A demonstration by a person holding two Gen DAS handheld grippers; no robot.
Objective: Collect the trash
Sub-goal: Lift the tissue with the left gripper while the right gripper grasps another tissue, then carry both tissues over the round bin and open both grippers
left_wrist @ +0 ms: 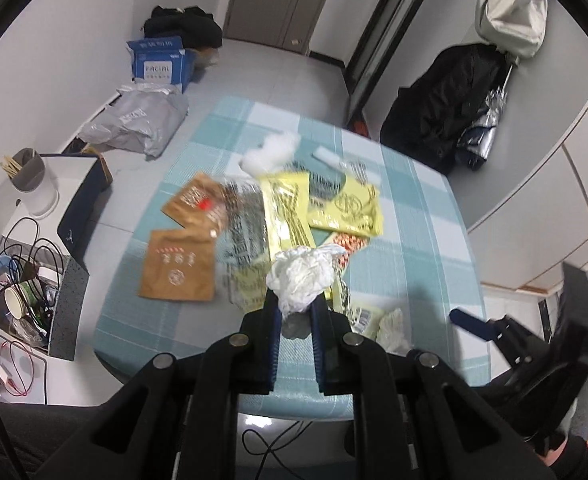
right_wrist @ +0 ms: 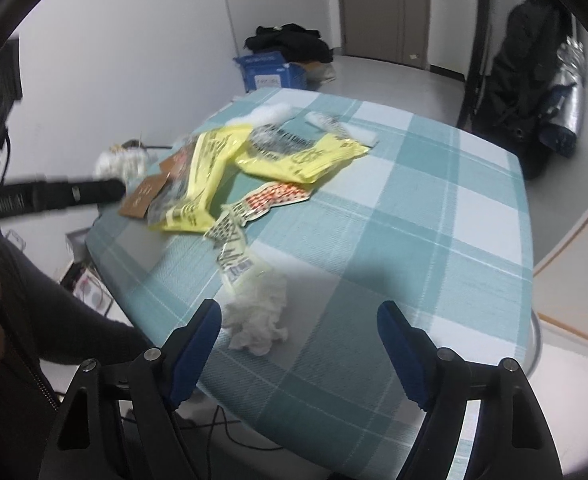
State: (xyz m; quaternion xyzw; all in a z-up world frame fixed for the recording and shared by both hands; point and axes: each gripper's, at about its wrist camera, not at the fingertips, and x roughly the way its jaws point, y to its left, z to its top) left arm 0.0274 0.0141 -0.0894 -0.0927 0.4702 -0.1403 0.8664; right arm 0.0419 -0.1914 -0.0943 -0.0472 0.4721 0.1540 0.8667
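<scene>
Right now our left gripper is clamped on a crumpled white wad, held above the checked surface. Below it lies the rest of the trash: two brown packets, yellow wrappers, a red-and-white wrapper and white tissue at the far side, all blurred. Our right gripper hangs over the near part of the surface with its jaws standing wide and nothing pressed between them. A crumpled tissue lies on the cloth just beside its left finger, apart from the right one. On the floor behind the surface sits a blue box.
</scene>
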